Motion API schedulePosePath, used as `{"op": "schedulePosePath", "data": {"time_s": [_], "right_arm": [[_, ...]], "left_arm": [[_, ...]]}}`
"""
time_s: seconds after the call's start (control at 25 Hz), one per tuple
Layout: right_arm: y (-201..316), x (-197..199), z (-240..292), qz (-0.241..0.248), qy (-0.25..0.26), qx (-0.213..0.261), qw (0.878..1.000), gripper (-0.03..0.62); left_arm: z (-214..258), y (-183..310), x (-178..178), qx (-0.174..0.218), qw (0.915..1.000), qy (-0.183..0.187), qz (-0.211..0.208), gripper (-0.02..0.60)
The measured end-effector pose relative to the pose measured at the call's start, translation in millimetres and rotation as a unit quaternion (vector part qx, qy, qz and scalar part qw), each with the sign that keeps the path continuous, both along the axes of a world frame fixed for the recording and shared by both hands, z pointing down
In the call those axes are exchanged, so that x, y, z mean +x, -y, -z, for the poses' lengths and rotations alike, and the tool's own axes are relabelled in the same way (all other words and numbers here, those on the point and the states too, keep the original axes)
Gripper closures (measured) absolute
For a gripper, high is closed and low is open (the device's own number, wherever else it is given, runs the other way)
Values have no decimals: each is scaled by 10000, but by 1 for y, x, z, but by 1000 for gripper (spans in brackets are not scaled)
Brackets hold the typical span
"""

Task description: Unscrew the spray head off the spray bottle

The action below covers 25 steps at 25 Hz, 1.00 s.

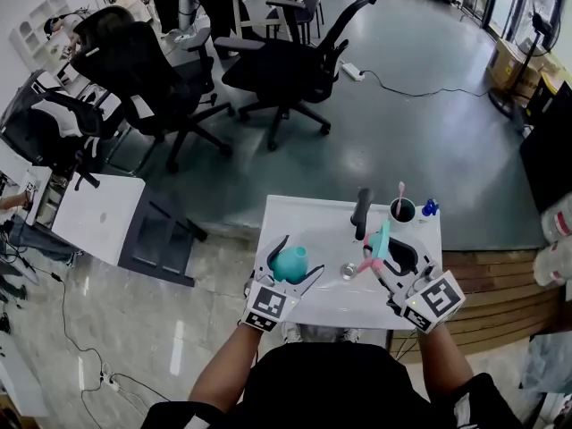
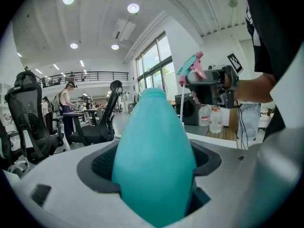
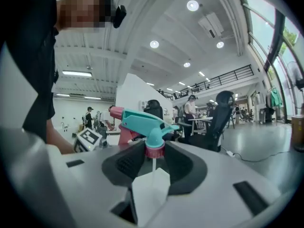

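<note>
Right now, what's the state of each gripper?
Left gripper: closed on the teal bottle.
Right gripper: closed on the spray head, which is off the bottle.

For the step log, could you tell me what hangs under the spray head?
Under the spray head hangs a thin white dip tube; its lower end is covered by a white piece.

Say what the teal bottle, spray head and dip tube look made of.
The bottle looks like opaque teal plastic, smooth with a soft sheen. The spray head is moulded plastic, teal with pink collar and nozzle, satiny. The dip tube is thin and whitish, probably plastic; too fine to be sure.
</note>
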State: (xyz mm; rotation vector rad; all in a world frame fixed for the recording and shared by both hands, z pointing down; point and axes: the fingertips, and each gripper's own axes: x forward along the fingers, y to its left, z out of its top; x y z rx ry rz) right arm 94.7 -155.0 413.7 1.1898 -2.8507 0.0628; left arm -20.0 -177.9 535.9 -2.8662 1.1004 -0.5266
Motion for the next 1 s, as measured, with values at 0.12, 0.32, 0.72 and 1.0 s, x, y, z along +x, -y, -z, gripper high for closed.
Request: {"op": "schedulePosePath", "data": {"time_s": [0.12,0.32,0.72,1.0], "right_arm": [[5,7,-35,-261,-212,-330,9989,457],[9,22,-78,-697,-705,-630,9931,457],[9,76,-105,-1853,-919,-1032,9729,457],[10,102,-88,-2413,-853,-822,9632,457]], "left_arm": [[-2,-3,1,-32,10000,-30,0,156],[-4,-4,2,-88,9999,-86,76,156],[-1,4,-8,-33,9985,-284,461,156],[10,19,-22,-7,9940,-660,867,156]]}}
